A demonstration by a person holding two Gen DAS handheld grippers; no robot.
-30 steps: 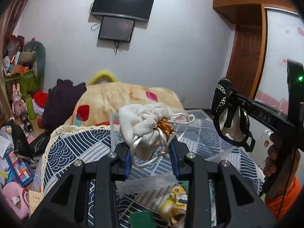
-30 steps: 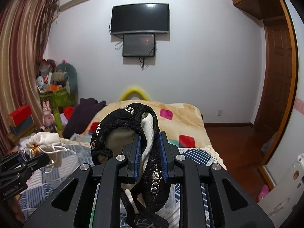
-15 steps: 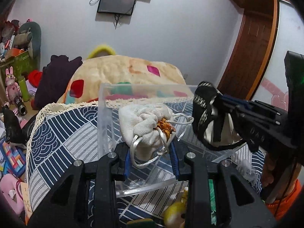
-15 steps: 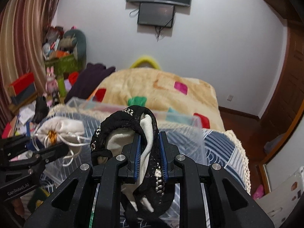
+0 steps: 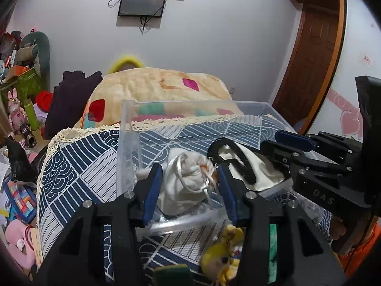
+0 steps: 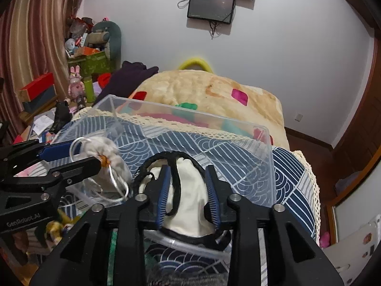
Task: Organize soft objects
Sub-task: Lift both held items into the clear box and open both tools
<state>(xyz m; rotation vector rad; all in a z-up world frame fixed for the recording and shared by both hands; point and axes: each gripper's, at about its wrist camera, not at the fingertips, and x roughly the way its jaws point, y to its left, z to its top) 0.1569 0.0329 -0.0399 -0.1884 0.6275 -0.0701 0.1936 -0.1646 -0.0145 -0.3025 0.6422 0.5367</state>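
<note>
A clear plastic bin (image 5: pixel 128 128) (image 6: pixel 269 164) stands on the blue patterned bedcover. A white drawstring pouch (image 5: pixel 183 186) (image 6: pixel 107 157) lies inside the bin between the parted fingers of my left gripper (image 5: pixel 188 186), which is open. A black-and-cream cloth item (image 5: pixel 247 164) (image 6: pixel 188 200) lies in the bin beside the pouch, between the parted fingers of my right gripper (image 6: pixel 188 190), which is open. The right gripper also shows at the right of the left wrist view (image 5: pixel 293 140).
A yellow plush toy (image 5: pixel 226 250) and a green item (image 5: pixel 171 271) lie on the bedcover in front of the bin. A beige blanket (image 6: pixel 214 95) lies behind it. Toys and boxes (image 6: pixel 78 71) crowd the floor at the left.
Both grippers have moved down into the bin and opened. The pouch and the black-and-cream item were let go and now rest inside the bin.
</note>
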